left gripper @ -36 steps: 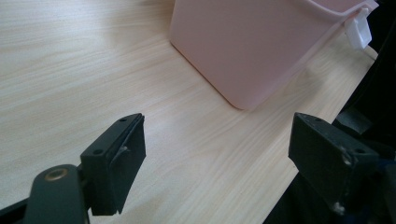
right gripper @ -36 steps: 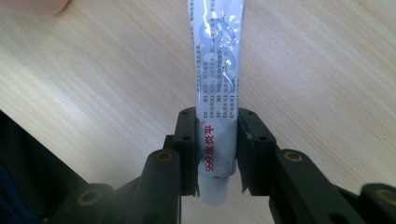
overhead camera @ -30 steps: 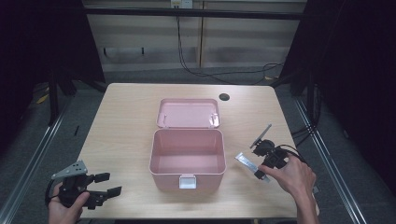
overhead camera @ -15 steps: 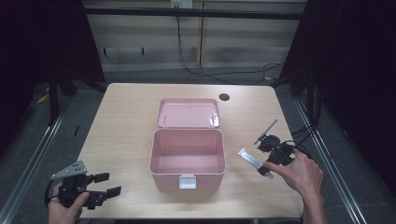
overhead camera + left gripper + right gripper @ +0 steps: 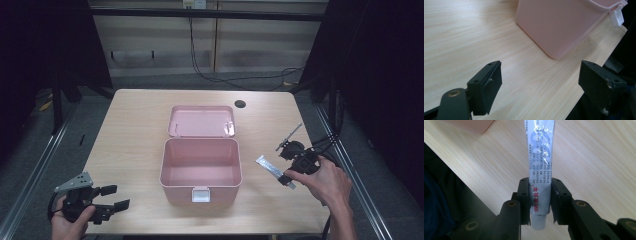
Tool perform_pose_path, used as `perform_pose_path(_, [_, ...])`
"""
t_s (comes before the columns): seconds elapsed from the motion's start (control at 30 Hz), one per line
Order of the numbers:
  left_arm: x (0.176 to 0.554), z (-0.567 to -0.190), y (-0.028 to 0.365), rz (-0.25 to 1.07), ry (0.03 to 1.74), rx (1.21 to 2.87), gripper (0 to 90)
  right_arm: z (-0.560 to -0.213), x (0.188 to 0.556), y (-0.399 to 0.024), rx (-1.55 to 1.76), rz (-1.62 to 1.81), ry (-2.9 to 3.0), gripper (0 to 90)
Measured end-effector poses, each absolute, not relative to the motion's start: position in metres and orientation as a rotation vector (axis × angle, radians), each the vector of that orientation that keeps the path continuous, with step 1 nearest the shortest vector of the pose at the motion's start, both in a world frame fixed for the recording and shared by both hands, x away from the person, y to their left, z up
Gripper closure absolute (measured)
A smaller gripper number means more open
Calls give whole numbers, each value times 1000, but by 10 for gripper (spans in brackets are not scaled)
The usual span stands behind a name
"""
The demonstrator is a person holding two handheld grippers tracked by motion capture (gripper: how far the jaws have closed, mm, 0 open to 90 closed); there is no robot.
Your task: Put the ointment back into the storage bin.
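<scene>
A pink box (image 5: 201, 170) stands open in the middle of the table, its lid (image 5: 201, 121) laid back behind it and a white latch (image 5: 201, 194) on its front. To its right my right gripper (image 5: 284, 176) is shut on a silver ointment tube (image 5: 270, 167) and holds it above the tabletop. In the right gripper view the tube (image 5: 540, 162) stands up between the pads (image 5: 524, 200), gripped near its white cap end. My left gripper (image 5: 111, 197) rests open at the table's front left corner with nothing between its jaws (image 5: 541, 87); the pink box (image 5: 564, 25) lies ahead of it.
A round black cable hole (image 5: 240, 104) sits near the table's (image 5: 135, 140) back right. Cables trail from the right gripper off the right edge. Dark floor and metal rails surround the table.
My right gripper has risen a little with the tube and shifted slightly toward the back right. The left gripper has stayed where it was.
</scene>
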State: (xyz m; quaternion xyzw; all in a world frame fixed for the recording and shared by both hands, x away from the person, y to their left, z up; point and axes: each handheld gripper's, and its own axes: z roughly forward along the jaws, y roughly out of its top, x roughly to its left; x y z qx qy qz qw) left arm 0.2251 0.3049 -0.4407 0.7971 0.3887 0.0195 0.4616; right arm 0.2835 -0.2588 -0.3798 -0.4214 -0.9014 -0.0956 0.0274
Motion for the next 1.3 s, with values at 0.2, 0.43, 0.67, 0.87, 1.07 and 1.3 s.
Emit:
perform_pose_path(0.2, [225, -441, 305, 47, 957, 1958, 188, -377, 281, -260, -1295, -304, -2783, 717])
perform_pose_path(0.43, [225, -441, 305, 47, 957, 1957, 188, -370, 280, -261, -1263, -310, -2794, 717])
perform_pose_path(0.67, [225, -441, 304, 47, 957, 1960, 188, -355, 278, -262, -1221, -352, -2832, 717])
perform_pose_path(0.87, [225, -441, 305, 48, 956, 1960, 188, -343, 279, -262, -1197, -395, -2857, 717])
perform_pose_path(1.07, [225, -441, 305, 47, 957, 1959, 188, -333, 280, -260, -1162, -423, -2871, 717])
perform_pose_path(1.3, [225, -441, 305, 51, 958, 1960, 188, -318, 282, -254, -1133, -451, -2894, 717])
